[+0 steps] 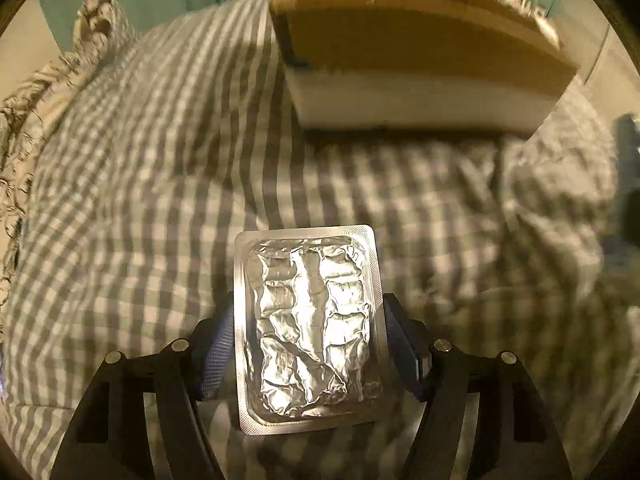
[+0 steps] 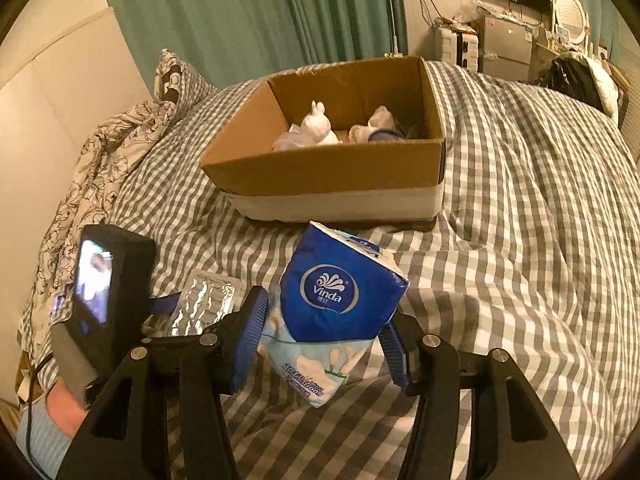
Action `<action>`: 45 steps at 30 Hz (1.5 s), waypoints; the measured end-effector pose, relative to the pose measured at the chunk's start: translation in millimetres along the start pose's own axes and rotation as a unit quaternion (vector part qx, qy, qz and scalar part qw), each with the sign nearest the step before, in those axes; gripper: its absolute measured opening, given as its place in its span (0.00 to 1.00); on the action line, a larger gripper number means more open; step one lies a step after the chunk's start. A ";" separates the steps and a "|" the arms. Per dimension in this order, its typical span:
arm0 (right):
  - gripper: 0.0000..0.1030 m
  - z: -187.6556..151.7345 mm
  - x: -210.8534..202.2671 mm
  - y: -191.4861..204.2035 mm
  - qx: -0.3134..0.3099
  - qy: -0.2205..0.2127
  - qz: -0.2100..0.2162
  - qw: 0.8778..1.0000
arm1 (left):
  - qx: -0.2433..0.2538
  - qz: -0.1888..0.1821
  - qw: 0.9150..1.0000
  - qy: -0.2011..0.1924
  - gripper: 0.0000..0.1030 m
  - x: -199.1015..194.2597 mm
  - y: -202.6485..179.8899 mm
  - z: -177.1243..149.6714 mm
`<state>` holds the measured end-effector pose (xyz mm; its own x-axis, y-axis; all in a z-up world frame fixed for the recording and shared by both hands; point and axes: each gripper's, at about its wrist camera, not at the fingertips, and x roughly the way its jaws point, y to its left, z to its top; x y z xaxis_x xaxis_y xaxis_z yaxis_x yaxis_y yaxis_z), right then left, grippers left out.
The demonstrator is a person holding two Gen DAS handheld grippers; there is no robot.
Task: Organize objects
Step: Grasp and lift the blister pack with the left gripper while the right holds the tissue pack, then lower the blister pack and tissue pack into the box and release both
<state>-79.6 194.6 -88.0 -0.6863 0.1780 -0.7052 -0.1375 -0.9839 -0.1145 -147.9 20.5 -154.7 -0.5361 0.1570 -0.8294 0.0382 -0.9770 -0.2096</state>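
Note:
My left gripper (image 1: 308,320) is shut on a silver foil blister pack (image 1: 308,328), held flat above the checked bedcover (image 1: 140,184). The same pack (image 2: 206,304) and the left gripper's camera body (image 2: 108,292) show at the lower left of the right wrist view. My right gripper (image 2: 324,336) is shut on a blue Vinda tissue pack (image 2: 340,300), held above the bed. An open cardboard box (image 2: 332,172) stands ahead on the bed, with a white rabbit figure (image 2: 316,124) and other small items inside. The box (image 1: 420,60) looks blurred in the left wrist view.
A patterned pillow and a crumpled floral blanket (image 2: 104,152) lie at the left by the wall. Green curtains (image 2: 248,12) hang behind the bed. Furniture, a mirror and a dark bag (image 2: 576,80) stand at the far right.

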 end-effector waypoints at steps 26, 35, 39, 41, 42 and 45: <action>0.83 168.4 3.0 -52.2 0.024 -0.165 -0.007 0.986 | 0.005 -0.036 0.981 -0.189 0.96 -58.6 -19.1 195.0; 0.88 162.8 -31.6 -53.8 0.017 -0.184 -0.035 0.982 | 0.010 -0.025 0.980 -0.195 0.97 -80.3 -18.7 186.3; 0.95 158.1 -76.2 -39.7 0.006 -0.219 -0.045 0.975 | 0.004 -0.013 0.970 -0.243 1.00 -128.1 -10.8 176.7; 1.00 155.0 -102.1 -30.5 -0.005 -0.235 -0.054 0.970 | 0.000 -0.011 0.964 -0.264 1.00 -151.3 -8.2 171.2; 1.00 152.8 -114.0 -25.9 -0.010 -0.243 -0.061 0.968 | -0.002 -0.012 0.962 -0.272 1.00 -160.8 -6.8 168.4; 1.00 147.3 -143.1 -15.0 -0.020 -0.261 -0.076 0.962 | -0.006 -0.016 0.953 -0.301 1.00 -192.0 -3.2 156.9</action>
<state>-84.5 186.6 117.7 -0.9272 0.2940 -0.2322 -0.2439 -0.9441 -0.2216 -177.5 -29.1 86.5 -0.9241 0.0731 -0.3751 0.0201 -0.9709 -0.2387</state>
